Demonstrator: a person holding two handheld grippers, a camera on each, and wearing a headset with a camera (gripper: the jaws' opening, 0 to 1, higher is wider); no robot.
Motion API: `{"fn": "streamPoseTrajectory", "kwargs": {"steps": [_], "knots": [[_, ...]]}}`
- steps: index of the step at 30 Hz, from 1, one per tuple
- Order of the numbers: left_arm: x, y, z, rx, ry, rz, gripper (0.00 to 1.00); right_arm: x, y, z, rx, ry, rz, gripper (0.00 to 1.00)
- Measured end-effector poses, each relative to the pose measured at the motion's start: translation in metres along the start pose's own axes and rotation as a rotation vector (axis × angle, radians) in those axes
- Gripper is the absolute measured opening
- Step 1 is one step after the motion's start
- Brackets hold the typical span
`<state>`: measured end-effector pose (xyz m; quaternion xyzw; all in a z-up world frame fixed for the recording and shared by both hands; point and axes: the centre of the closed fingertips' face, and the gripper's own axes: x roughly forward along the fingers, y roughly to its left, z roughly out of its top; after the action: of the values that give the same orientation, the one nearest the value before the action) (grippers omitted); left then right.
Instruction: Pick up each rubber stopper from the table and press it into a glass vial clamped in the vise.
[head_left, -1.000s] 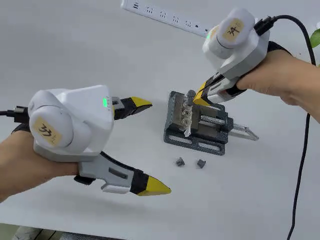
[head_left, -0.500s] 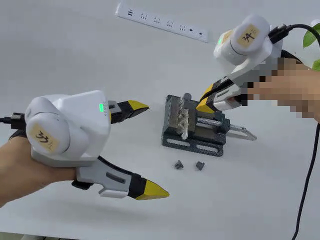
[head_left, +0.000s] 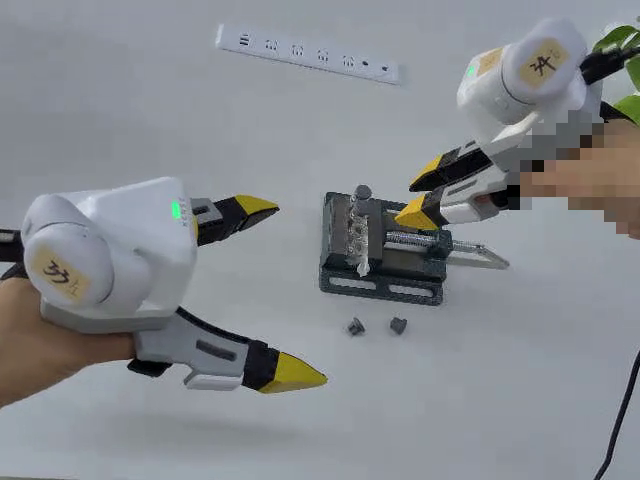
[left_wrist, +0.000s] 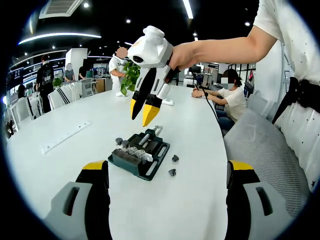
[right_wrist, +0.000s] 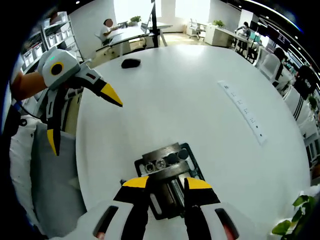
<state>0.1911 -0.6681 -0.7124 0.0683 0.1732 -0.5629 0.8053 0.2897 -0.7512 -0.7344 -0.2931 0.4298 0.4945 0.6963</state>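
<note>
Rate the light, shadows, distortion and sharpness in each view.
Head view: soft, even light on the white table, only a faint shadow under the left gripper, and the vise is sharp. Left gripper view: the fisheye bows the table edge, and the ceiling lights glare against a dark ceiling. Right gripper view: same bowing, with the far windows blown out.

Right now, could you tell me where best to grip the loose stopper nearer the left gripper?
Probably pinch the stopper across its sides, from above: it sits low on the table, apart from the other stopper, so jaws could straddle it.
</note>
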Motion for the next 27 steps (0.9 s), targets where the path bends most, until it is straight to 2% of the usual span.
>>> {"fn": "streamPoseTrajectory", "kwargs": {"steps": [4,9,15,19,22,27], "knots": [[-0.002,0.003,0.002,0.001,0.005,0.010,0.99,-0.008,0.007,-0.004,0.020,-0.051,0.002,0.30],[-0.003,0.003,0.000,0.010,0.021,0.012,0.99,-0.015,0.016,-0.018,0.040,-0.108,-0.005,0.37],[-0.004,0.001,0.002,0.010,0.032,0.014,0.99,-0.023,0.027,-0.031,0.118,-0.231,-0.003,0.42],[-0.003,-0.001,0.002,0.015,0.044,0.011,0.99,-0.026,0.034,-0.039,0.135,-0.293,-0.006,0.46],[-0.003,-0.003,0.000,0.016,0.058,0.008,0.99,-0.026,0.043,-0.046,0.146,-0.346,-0.003,0.50],[-0.005,-0.005,0.002,0.012,0.067,0.013,0.99,-0.024,0.061,-0.056,0.163,-0.405,0.007,0.55]]}}
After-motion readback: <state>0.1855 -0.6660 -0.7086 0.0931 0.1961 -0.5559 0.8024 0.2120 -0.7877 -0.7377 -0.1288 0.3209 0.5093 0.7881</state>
